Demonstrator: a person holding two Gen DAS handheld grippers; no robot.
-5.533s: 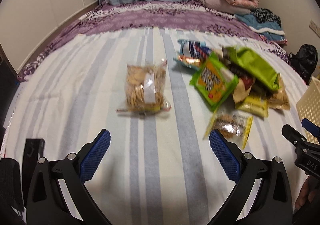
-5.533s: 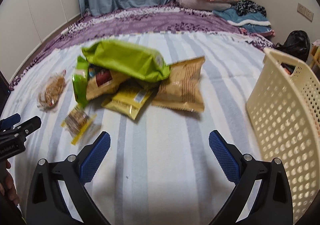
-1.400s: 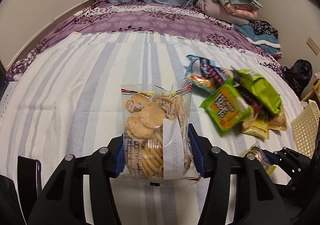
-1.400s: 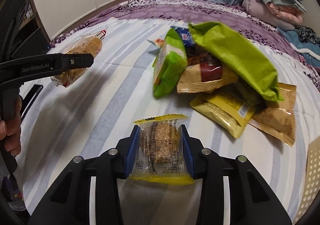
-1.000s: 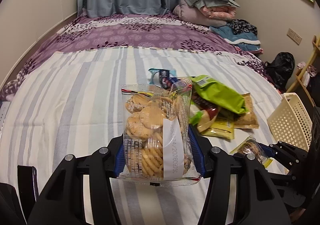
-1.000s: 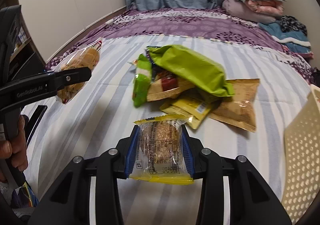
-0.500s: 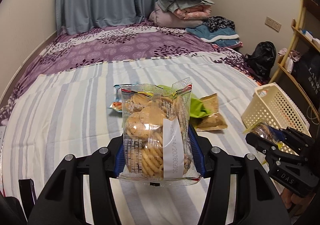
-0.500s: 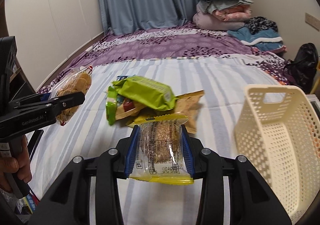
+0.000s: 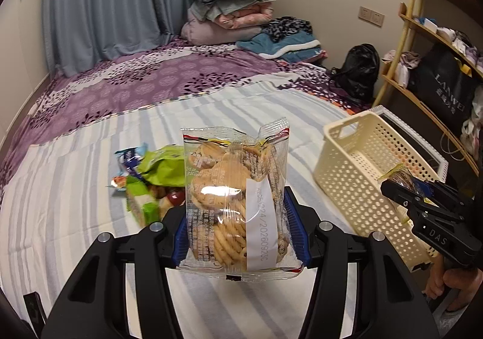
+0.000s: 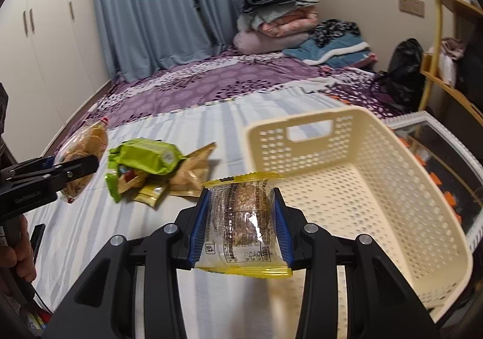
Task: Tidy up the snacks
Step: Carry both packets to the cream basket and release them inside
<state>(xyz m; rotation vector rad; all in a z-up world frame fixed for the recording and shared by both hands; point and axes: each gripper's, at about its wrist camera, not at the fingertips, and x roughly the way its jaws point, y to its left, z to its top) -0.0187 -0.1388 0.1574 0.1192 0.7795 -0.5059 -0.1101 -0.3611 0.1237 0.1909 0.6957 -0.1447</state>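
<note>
Bed (image 9: 75,218): striped cover, soft and broad, with open room on my near side.

Basket (image 10: 377,188): pale plastic, perforated, stiff-walled and empty, at the bed's right edge; I judge its rim the one edge to clear.

Snack pile (image 10: 151,167): loose packets left of the basket, well apart from both grips.

Cookie bag (image 9: 235,200): my left hand-held gripper (image 9: 238,236) holds it by its lower sides, above the bed. Light, crinkly, slippery; contents brittle, I judge.

Grain cake packet (image 10: 241,224): my right hand-held gripper (image 10: 241,227) is clamped on its sides, just before the basket's near rim. Light, crushable.
</note>
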